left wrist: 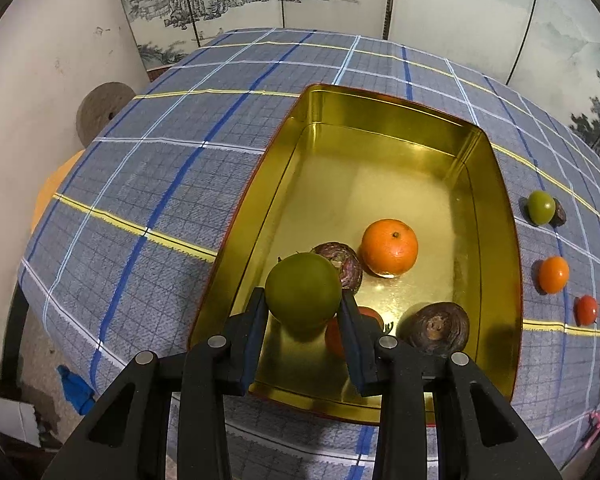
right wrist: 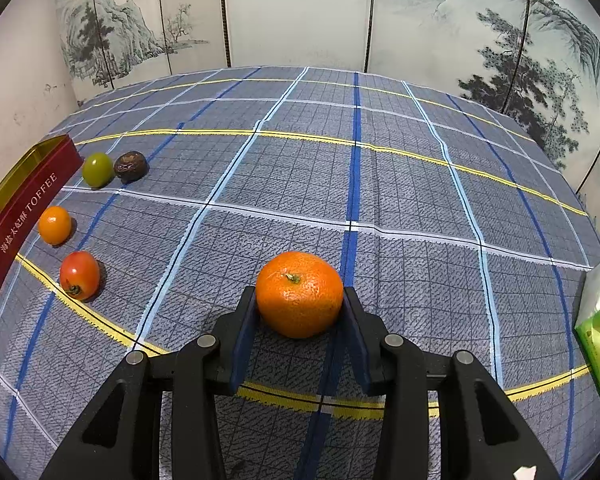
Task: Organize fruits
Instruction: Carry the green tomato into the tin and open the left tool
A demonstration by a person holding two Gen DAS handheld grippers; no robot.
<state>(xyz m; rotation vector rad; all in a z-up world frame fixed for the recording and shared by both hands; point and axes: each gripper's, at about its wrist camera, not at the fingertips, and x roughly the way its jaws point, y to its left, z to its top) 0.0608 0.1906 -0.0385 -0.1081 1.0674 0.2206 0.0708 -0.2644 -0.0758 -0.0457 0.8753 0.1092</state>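
Clenched on a green fruit (left wrist: 303, 295) over the near end of the gold tin (left wrist: 384, 114), the left gripper (left wrist: 302, 312) risks dropping it onto the red tomato (left wrist: 370, 314) just beneath, bruising both, while the right gripper (right wrist: 299, 312) grasps a mandarin (right wrist: 299, 294) above the cloth

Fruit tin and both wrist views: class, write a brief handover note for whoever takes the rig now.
Left hand-held gripper: shut on a green fruit, above the gold tin.
Right hand-held gripper: shut on an orange over the tablecloth.
Done: several fruits lie in the tin.
Left: release both; then four fruits beside the tin, including the tomato.
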